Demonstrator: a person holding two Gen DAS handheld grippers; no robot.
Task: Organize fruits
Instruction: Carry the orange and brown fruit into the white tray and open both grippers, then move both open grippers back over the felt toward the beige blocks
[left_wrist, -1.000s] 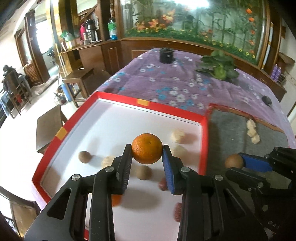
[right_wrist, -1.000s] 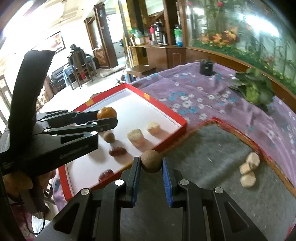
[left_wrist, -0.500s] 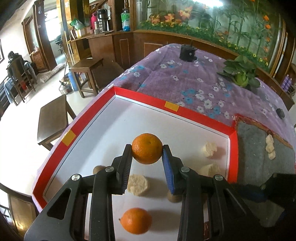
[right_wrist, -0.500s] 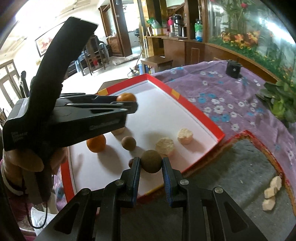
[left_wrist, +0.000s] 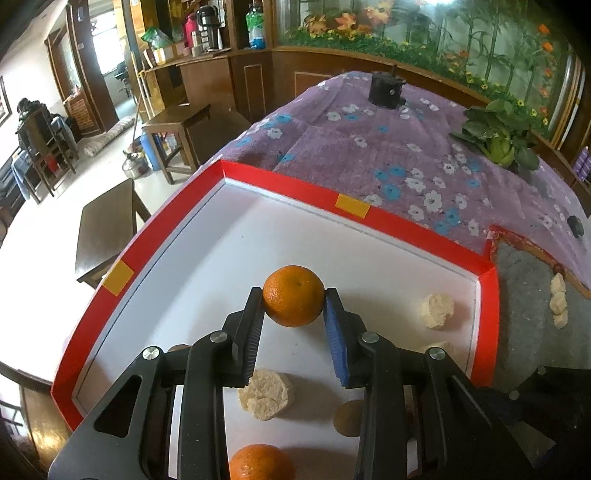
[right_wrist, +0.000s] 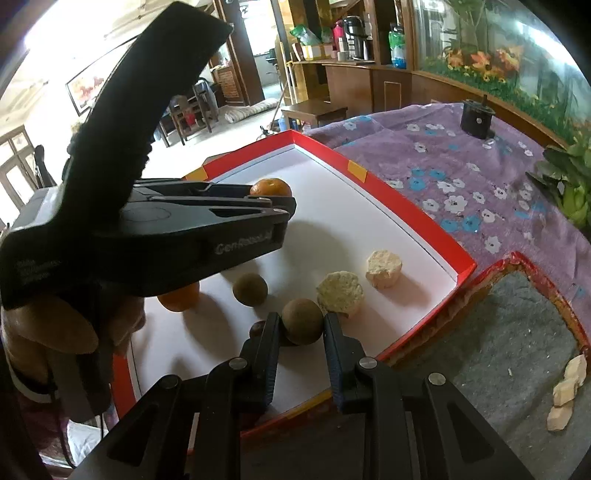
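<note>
My left gripper (left_wrist: 294, 301) is shut on an orange (left_wrist: 293, 295) and holds it above the white floor of the red-rimmed tray (left_wrist: 388, 216); the orange also shows in the right wrist view (right_wrist: 270, 187). My right gripper (right_wrist: 301, 323) is shut on a round brown fruit (right_wrist: 301, 320) over the tray's near side (right_wrist: 406, 343). In the tray lie a second orange (left_wrist: 260, 463), another brown fruit (right_wrist: 250, 289), pale crumbly pieces (right_wrist: 384, 268) and a small dark red fruit (right_wrist: 257, 328).
A grey mat (right_wrist: 498, 332) with a red edge lies right of the tray and bears three pale chunks (right_wrist: 565, 391). The purple flowered tablecloth (left_wrist: 369, 147) carries a black cup (left_wrist: 386, 90) and a leafy green vegetable (left_wrist: 498, 136). Chairs and stools stand on the floor at the left.
Both grippers moved left and forward over the tray with their fruits. The right gripper's brown fruit passed from above the grey mat to above the tray.
</note>
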